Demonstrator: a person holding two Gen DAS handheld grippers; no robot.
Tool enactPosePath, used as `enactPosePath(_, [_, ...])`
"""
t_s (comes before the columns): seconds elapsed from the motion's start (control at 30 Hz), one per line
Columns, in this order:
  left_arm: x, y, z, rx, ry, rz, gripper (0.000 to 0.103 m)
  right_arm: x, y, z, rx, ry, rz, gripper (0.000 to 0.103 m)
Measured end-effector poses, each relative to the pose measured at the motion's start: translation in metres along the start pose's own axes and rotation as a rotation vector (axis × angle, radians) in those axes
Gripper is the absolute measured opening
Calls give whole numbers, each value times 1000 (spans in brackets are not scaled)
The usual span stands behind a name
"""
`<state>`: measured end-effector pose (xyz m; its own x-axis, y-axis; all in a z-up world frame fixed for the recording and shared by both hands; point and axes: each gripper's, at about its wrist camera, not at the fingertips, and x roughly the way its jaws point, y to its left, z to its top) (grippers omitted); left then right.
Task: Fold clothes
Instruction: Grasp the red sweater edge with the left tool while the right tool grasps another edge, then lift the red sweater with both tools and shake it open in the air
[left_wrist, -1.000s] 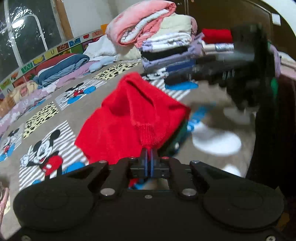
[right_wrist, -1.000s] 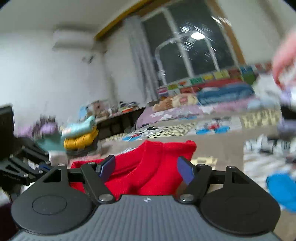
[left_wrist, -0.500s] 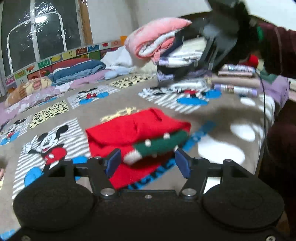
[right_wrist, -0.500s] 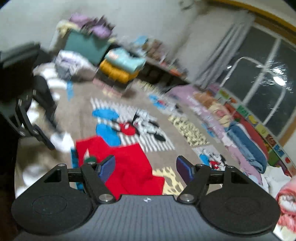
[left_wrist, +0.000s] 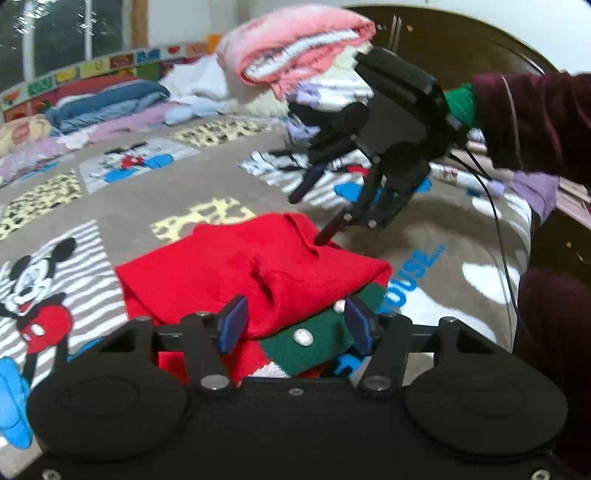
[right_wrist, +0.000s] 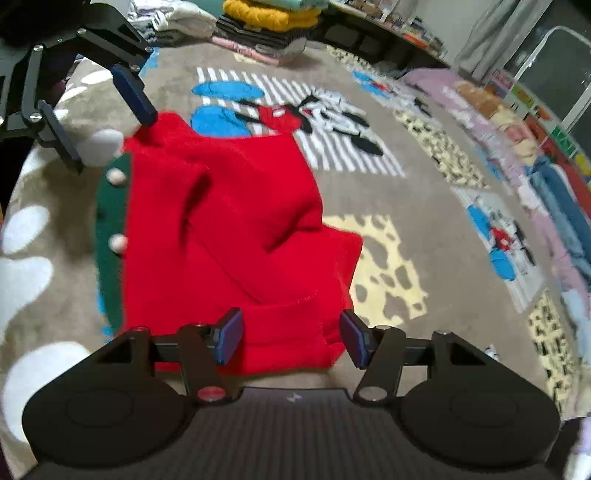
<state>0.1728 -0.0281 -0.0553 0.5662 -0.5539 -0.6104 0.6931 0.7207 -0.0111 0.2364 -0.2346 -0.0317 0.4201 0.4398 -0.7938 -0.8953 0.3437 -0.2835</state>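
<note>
A red knit sweater with a green band and white pompoms lies folded on the Mickey Mouse blanket. It also shows in the right wrist view. My left gripper is open and empty, its jaws low over the green edge. My right gripper is open and empty over the opposite red edge. In the left wrist view the right gripper hangs at the sweater's far side, one fingertip touching the cloth. In the right wrist view the left gripper sits by the green edge.
A tall pile of folded clothes stands at the back in the left wrist view. Folded bedding lines the window wall. Yellow and other folded clothes lie at the blanket's far edge. The person's maroon sleeve is at right.
My left gripper let go of the sweater and opened. The lifted sweater dropped flat into a fold. My right gripper swung down over the sweater's far edge.
</note>
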Motion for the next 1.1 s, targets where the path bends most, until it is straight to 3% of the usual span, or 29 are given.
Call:
enactPosePath(0.07, [7, 2, 0, 6, 20, -24, 51, 7, -7, -4, 9, -2, 42, 58])
enactPosePath(0.13, [14, 5, 1, 8, 44, -50, 37, 12, -12, -6, 19, -3, 89, 58])
enactPosePath(0.27, [24, 3, -3, 33, 75, -64, 34, 22, -24, -6, 33, 5, 172, 58])
enactPosePath(0.4, [29, 8, -6, -6, 83, -62, 27, 33, -30, -9, 66, 15, 243, 57])
enactPosePath(0.47, [30, 14, -6, -48, 82, -67, 22, 38, -32, -12, 82, 18, 268, 55])
enactPosePath(0.53, [31, 18, -5, -84, 90, -73, 17, 40, -30, -16, 104, 7, 281, 42])
enactPosePath(0.63, [29, 16, 2, -80, 122, -50, 12, 36, -22, -19, 120, -5, 254, 32])
enactPosePath(0.7, [26, 11, 7, -58, 144, -26, 11, 30, -16, -20, 124, -14, 227, 15])
enactPosePath(0.87, [15, -3, 18, 9, 182, 39, 8, -4, -3, -22, 152, -65, 128, 14])
enactPosePath(1.1, [-24, -27, 35, 109, 150, 131, 6, -74, 19, -10, 154, -146, 9, 14])
